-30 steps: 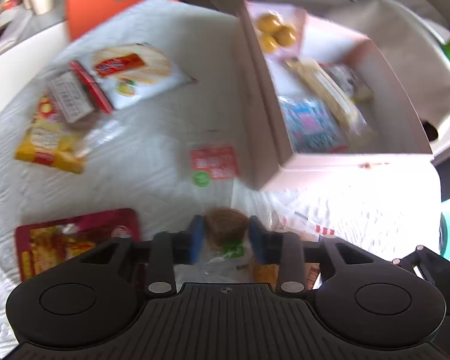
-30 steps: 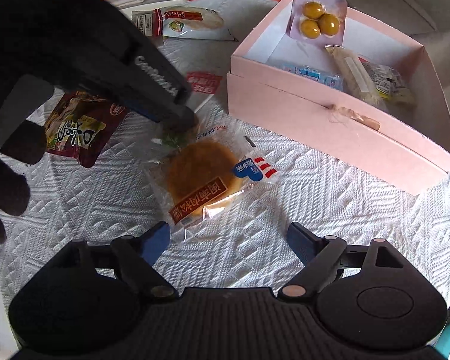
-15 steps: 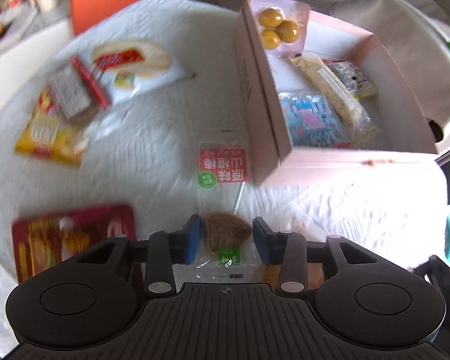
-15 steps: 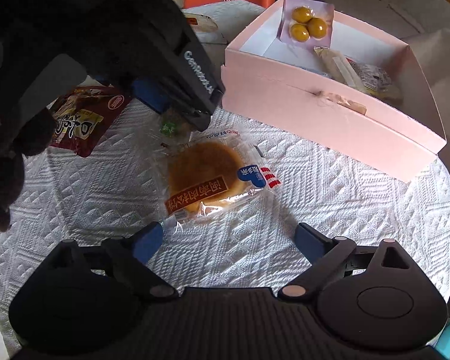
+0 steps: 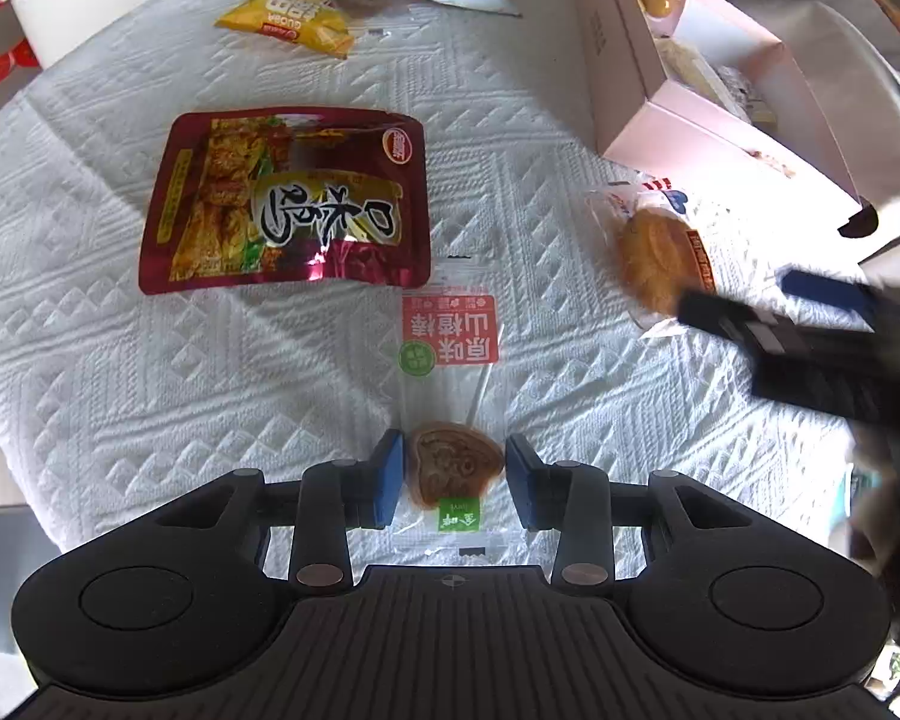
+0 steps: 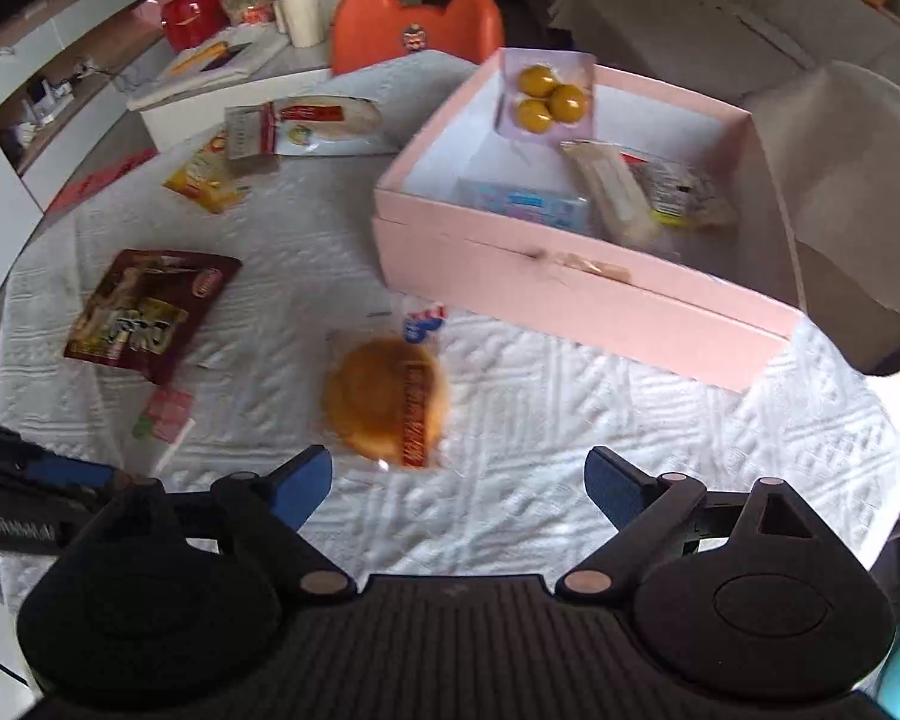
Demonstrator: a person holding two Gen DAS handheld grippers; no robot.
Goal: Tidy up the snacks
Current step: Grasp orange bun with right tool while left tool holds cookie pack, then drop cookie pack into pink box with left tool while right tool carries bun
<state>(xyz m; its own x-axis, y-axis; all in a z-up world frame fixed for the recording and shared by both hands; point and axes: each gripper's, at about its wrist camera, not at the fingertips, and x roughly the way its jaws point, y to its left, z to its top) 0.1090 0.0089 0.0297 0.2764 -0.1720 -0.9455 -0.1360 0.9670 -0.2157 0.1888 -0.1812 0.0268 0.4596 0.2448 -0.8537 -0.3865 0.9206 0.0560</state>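
Note:
My left gripper point(image 5: 455, 476) is shut on a clear-wrapped brown hawthorn lollipop point(image 5: 456, 471). Its red and green label point(image 5: 450, 330) trails forward over the white cloth. In the right wrist view that lollipop packet point(image 6: 162, 414) shows at the lower left. A round wrapped bun point(image 6: 384, 408) lies on the cloth in front of the pink box point(image 6: 570, 294). My right gripper point(image 6: 456, 480) is open and its jaws are closing, with only cloth between them and the bun just ahead of its tips. The left wrist view shows the right gripper point(image 5: 744, 300) blurred over the bun point(image 5: 660, 252).
The pink box point(image 5: 630, 60) holds a pack of yellow balls point(image 6: 549, 99), a blue packet and other wrapped snacks. A dark red pouch point(image 5: 282, 198) lies left of the lollipop. Yellow and white packets point(image 5: 288, 18) lie at the table's far side, with an orange chair point(image 6: 414, 30) beyond.
My left gripper carried the lollipop packet left, away from the pink box to beside the red pouch. It has left the space over the bun. The right gripper opened wider and lifted slightly.

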